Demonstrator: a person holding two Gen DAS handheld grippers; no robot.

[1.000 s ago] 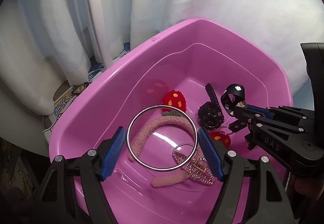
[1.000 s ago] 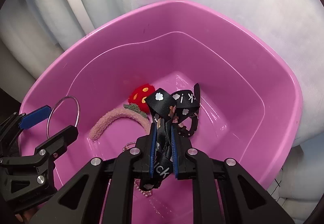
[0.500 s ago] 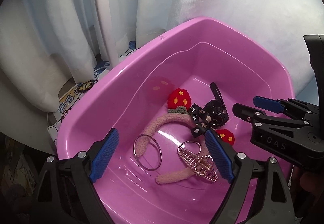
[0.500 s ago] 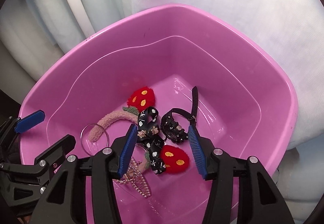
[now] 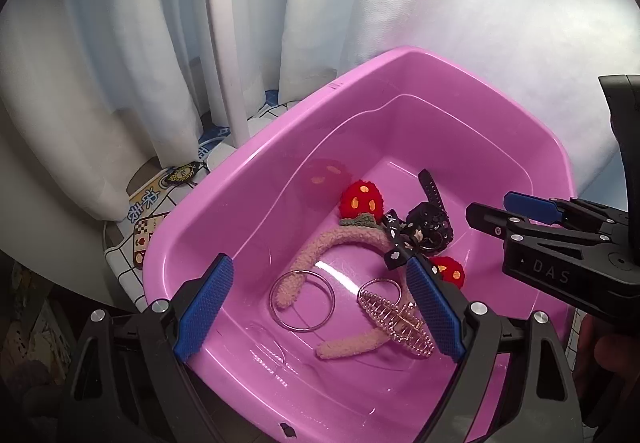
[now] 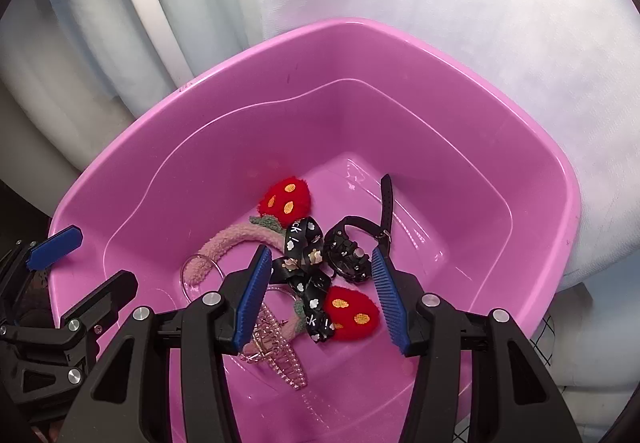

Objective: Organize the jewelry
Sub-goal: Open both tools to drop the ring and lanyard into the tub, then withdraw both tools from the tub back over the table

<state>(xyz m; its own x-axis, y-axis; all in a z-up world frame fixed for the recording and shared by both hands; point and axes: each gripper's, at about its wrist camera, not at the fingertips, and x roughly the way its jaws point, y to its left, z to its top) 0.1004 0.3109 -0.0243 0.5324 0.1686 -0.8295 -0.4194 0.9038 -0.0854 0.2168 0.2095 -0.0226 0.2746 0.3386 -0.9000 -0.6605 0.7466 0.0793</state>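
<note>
A pink plastic tub [image 5: 256,171] [image 6: 224,79] holds the jewelry. In it lie a silver bangle [image 5: 302,301], a pink fuzzy headband [image 5: 344,239] [image 6: 236,235] with red strawberry ends [image 5: 362,199] [image 6: 352,313], a rose-gold claw clip [image 5: 396,319] [image 6: 276,351], a black printed ribbon [image 5: 394,239] [image 6: 308,271] and a black watch [image 5: 430,221] [image 6: 352,251]. My left gripper [image 5: 320,307] is open and empty above the bangle. My right gripper [image 6: 320,295] is open and empty above the ribbon and watch.
White curtains [image 5: 132,43] hang behind the tub. A patterned cloth [image 5: 150,203] lies at the tub's left. A white cushion [image 6: 460,3] is behind and to the right.
Both grippers opened and drew back. The left dropped the silver bangle into the tub; the right dropped the black ribbon, which now lies across the headband and strawberry.
</note>
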